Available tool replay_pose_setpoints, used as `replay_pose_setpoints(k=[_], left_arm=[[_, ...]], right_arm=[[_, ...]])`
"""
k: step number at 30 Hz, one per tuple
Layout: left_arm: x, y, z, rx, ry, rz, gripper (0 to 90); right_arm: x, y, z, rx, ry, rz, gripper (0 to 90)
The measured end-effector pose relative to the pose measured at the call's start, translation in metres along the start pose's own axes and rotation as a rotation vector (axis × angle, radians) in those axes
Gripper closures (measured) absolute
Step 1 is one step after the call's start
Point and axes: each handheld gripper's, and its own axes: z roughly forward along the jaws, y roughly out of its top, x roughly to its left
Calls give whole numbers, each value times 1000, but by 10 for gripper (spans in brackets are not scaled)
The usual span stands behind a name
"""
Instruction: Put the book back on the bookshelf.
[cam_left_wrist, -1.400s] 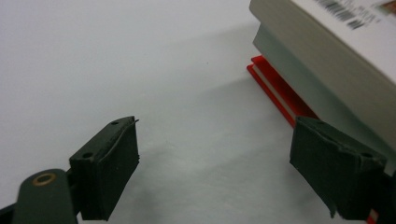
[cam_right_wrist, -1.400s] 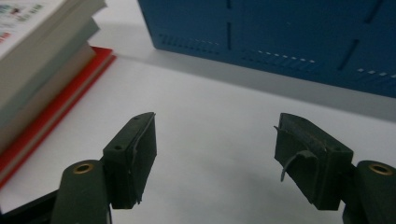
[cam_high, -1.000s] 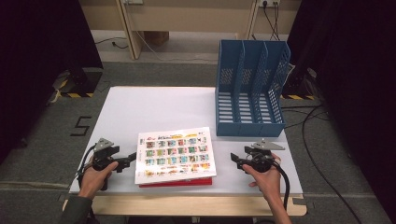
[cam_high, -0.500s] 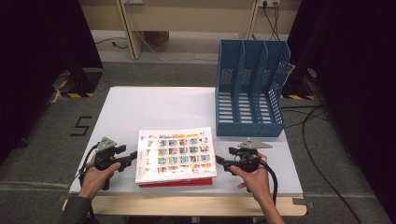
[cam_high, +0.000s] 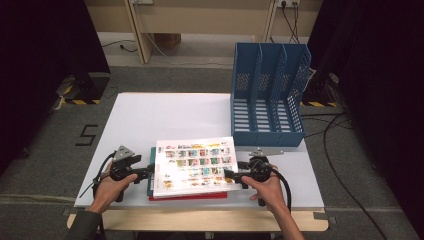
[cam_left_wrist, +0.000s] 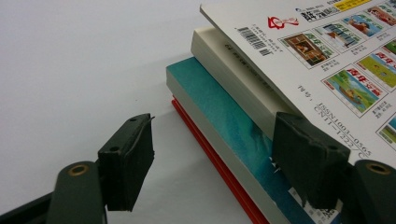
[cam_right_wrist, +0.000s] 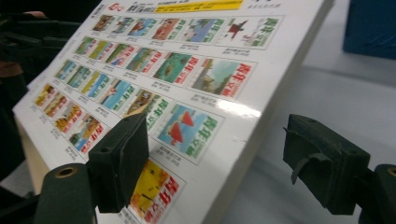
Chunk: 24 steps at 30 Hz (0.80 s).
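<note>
Flat stack of books (cam_high: 192, 172) (picture-covered magazine on top), apparently four, near table's front edge.

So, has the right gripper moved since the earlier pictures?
Yes. The right gripper has moved left, away from the blue file rack, up to the book stack's right edge.

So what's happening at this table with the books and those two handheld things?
A person holds a tool in each hand at either end of a stack of books on the white table. The left tool has just been opening; one jaw lies over the teal book, nothing pinched. The right tool, also opening, straddles the edge of the top picture-covered book without pressing it. A blue file rack stands empty behind.
</note>
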Motion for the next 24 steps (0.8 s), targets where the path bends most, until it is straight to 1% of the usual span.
replay_pose_setpoints(k=[1, 2, 3, 4, 5, 6, 7, 8, 10, 11, 12, 14, 16, 18, 20, 21, 22, 23, 24], left_arm=[[-1, 0, 0, 2, -2, 1, 288], [-1, 0, 0, 2, -4, 0, 288], [-1, 0, 1, -2, -5, -7, 288], [-1, 0, 1, -2, -5, -7, 288], [-1, -1, 1, -4, -5, -6, 289], [-1, -1, 1, -4, -5, -6, 289], [0, -1, 1, -2, -8, -13, 288], [0, -1, 1, -2, -8, -13, 289], [0, -1, 1, -4, -7, -17, 289], [0, -2, 1, -5, -11, -22, 289], [1, -2, 1, -4, -15, -29, 289], [1, -2, 1, -5, -15, -33, 290], [0, -3, 1, -9, -21, -39, 307], [0, -4, 0, -15, -32, -45, 344], [-1, -4, 0, -17, -41, -37, 378], [-2, -4, 0, -21, -51, -37, 445], [-3, -4, 0, -23, -58, -37, 445], [-5, -4, 1, -27, -56, -23, 458], [-6, -3, 1, -29, -51, -13, 466]], right_arm=[[-3, 1, 4, 6, 28, 18, 226], [-3, 1, 4, 6, 28, 18, 226], [-6, 1, 7, 18, 63, 55, 222], [-6, 1, 7, 18, 63, 55, 222], [-8, 2, 11, 27, 92, 71, 232], [-8, 2, 11, 27, 92, 71, 232], [-9, 3, 16, 34, 128, 93, 247], [-9, 3, 16, 34, 128, 93, 247], [-11, 4, 17, 38, 141, 111, 268], [-10, 5, 16, 38, 136, 102, 286], [-9, 7, 13, 31, 127, 85, 334], [-8, 8, 8, 11, 122, 75, 406], [-6, 11, 3, -15, 132, 63, 444], [-3, 15, 0, -28, 141, 44, 452], [-2, 19, -2, -40, 179, 46, 476], [-1, 25, -3, -41, 245, 70, 528], [-1, 25, -3, -41, 245, 70, 528], [0, 28, -3, -43, 267, 77, 536], [6, 34, -3, -1, 270, 50, 539]])
